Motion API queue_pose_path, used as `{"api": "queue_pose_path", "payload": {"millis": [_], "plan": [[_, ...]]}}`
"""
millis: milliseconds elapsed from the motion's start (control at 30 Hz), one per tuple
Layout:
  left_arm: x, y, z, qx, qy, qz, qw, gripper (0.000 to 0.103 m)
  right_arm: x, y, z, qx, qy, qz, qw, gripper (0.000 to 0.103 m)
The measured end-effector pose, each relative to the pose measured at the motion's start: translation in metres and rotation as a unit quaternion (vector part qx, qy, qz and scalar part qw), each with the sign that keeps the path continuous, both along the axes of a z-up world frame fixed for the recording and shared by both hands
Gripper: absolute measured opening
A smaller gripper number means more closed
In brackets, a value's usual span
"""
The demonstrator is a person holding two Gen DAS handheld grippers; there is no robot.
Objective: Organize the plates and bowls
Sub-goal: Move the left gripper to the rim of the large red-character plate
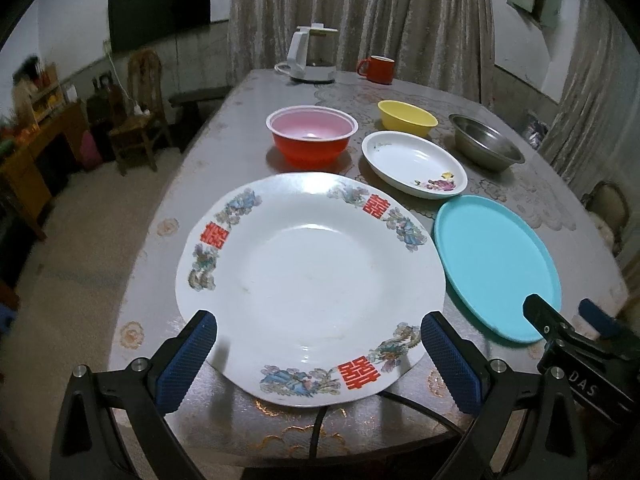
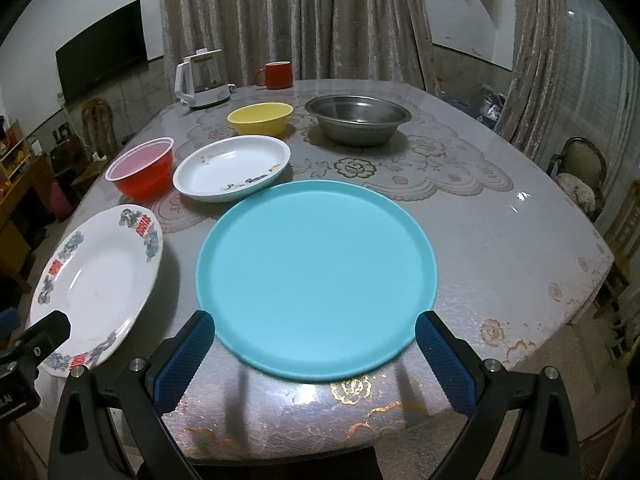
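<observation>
Left wrist view: left tool [image 1: 318, 354], fingers apart, flanks the patterned white plate [image 1: 308, 280]; right tool [image 2: 316, 350], likewise apart, flanks the turquoise plate [image 2: 316, 276] on the bench [image 2: 500, 248].

A round table [image 2: 500, 240] under a lace-patterned cloth with a clear cover fills the near scene. At its far edge a white electric kettle [image 2: 202, 82] stands left of a red mug [image 2: 277, 75], the two apart. Beige curtains [image 2: 296, 16] hang behind them. A dark screen [image 2: 102, 50] sits on the far left wall, above a wooden chair [image 1: 138, 112]. Another chair [image 2: 580, 176] stands on the right.
</observation>
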State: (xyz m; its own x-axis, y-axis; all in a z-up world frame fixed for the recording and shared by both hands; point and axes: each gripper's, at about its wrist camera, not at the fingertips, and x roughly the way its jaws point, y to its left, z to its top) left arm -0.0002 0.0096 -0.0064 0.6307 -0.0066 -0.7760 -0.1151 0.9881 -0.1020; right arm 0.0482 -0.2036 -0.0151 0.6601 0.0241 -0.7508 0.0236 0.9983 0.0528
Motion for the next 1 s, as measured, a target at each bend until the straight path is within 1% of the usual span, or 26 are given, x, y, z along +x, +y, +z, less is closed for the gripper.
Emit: {"api": "queue_pose_path", "payload": {"millis": [33,100,167,267,367,400,433,500,567,600,700,733,800,867,1000], "plan": [[0.000,0.005,-0.001,-0.019,0.000,-0.001,0.9998,0.103,0.000,0.000,0.000,0.003,-0.004,0.002,1.000,0.102],[0.001,0.020,-0.004,-0.077,0.001,0.001,0.9971,0.103,0.000,-0.001,0.002,0.010,-0.008,0.005,1.000,0.102],[0.000,0.032,-0.005,-0.113,-0.001,0.011,0.9935,0.103,0.000,-0.002,0.003,0.013,-0.011,0.005,1.000,0.102],[-0.003,0.047,-0.006,-0.143,-0.016,0.026,0.9893,0.103,0.000,0.000,0.006,0.026,-0.024,0.017,0.999,0.103],[-0.006,0.062,-0.007,-0.180,-0.036,0.018,0.9829,0.103,-0.001,0.006,0.010,0.035,-0.038,0.043,0.998,0.103],[-0.007,0.066,-0.007,-0.192,-0.042,0.013,0.9804,0.103,-0.001,0.009,0.011,0.028,-0.038,0.053,0.997,0.103],[-0.006,0.071,-0.006,-0.201,-0.046,0.012,0.9785,0.103,-0.002,0.013,0.013,0.024,-0.046,0.065,0.997,0.103],[-0.005,0.079,-0.007,-0.215,-0.044,0.011,0.9756,0.103,-0.003,0.019,0.017,0.018,-0.061,0.078,0.995,0.103],[-0.005,0.087,-0.010,-0.236,-0.037,0.014,0.9709,0.103,-0.007,0.022,0.021,0.022,-0.081,0.095,0.992,0.103],[-0.006,0.092,-0.011,-0.246,-0.038,0.019,0.9683,0.103,-0.006,0.024,0.022,0.027,-0.084,0.109,0.990,0.103],[-0.011,0.102,-0.010,-0.261,-0.063,0.038,0.9625,0.103,0.000,0.030,0.022,0.036,-0.082,0.145,0.985,0.103],[-0.012,0.105,-0.010,-0.257,-0.066,0.046,0.9629,0.103,0.000,0.034,0.021,0.028,-0.083,0.152,0.985,0.103],[-0.013,0.108,-0.009,-0.237,-0.067,0.063,0.9671,0.103,0.000,0.039,0.020,0.014,-0.079,0.155,0.985,0.103],[-0.014,0.113,-0.007,-0.222,-0.074,0.073,0.9695,0.103,0.002,0.044,0.018,0.004,-0.071,0.160,0.985,0.103],[-0.009,0.123,-0.009,-0.200,-0.072,0.086,0.9733,0.103,0.012,0.050,0.012,0.006,-0.049,0.172,0.984,0.102]]}}
